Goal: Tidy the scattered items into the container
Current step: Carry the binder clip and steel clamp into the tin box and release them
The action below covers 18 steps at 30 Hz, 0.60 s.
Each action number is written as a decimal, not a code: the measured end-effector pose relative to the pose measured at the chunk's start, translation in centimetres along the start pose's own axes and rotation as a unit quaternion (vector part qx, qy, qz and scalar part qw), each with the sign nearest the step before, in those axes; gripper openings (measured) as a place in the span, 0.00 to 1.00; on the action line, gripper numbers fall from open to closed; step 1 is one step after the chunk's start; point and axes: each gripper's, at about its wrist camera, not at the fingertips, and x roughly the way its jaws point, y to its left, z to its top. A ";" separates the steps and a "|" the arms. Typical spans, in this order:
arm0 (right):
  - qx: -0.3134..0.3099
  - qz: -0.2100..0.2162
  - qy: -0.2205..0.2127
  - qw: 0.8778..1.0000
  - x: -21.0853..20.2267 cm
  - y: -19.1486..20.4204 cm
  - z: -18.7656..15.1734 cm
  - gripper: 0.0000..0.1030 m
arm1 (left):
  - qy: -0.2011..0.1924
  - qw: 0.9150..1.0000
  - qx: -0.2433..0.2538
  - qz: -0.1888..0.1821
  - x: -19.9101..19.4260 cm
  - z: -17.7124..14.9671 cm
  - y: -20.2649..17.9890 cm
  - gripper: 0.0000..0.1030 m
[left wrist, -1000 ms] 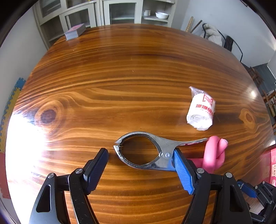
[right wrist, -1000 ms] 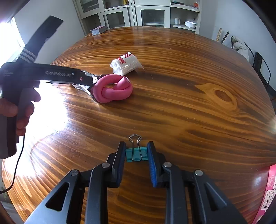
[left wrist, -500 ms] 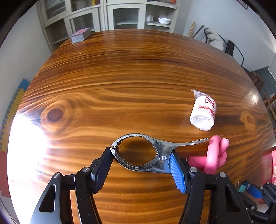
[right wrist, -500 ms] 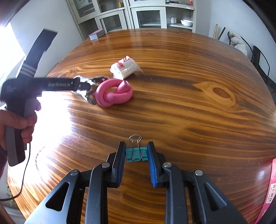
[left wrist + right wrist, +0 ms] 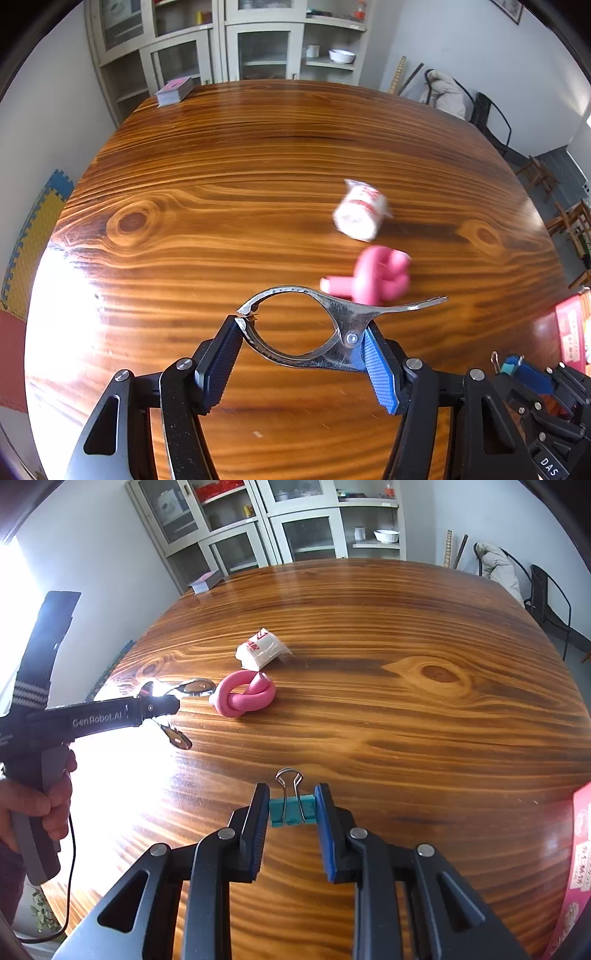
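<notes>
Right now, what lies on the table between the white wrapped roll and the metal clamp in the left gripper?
The pink knotted tube lies between the white wrapped roll and the metal clamp, apart from the roll. The left wrist view shows it.

- Round glossy wooden table (image 5: 229, 206), filling mid-frame.
- Grey glass-fronted cabinet (image 5: 258, 48), top centre.
- White bowl (image 5: 386, 535) on its shelf.
- Black chair (image 5: 546, 602), upper right.
</notes>
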 end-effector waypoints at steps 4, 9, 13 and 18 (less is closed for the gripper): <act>0.006 -0.004 -0.010 1.000 -2.2 -1.5 -0.7 0.27 | -0.004 1.000 0.010 -0.009 -1.2 -0.8 -2.6 0.64; 0.022 -0.019 -0.023 0.999 -5.2 -4.6 -2.0 0.27 | -0.010 0.999 0.030 -0.024 -2.6 -1.7 -6.9 0.64; 0.043 -0.036 -0.034 0.998 -8.1 -7.7 -3.4 0.27 | -0.013 0.998 0.048 -0.038 -3.7 -2.6 -11.1 0.64; 0.078 -0.061 -0.049 0.994 -12.0 -12.3 -5.6 0.27 | -0.013 0.995 0.076 -0.057 -4.7 -3.6 -16.8 0.64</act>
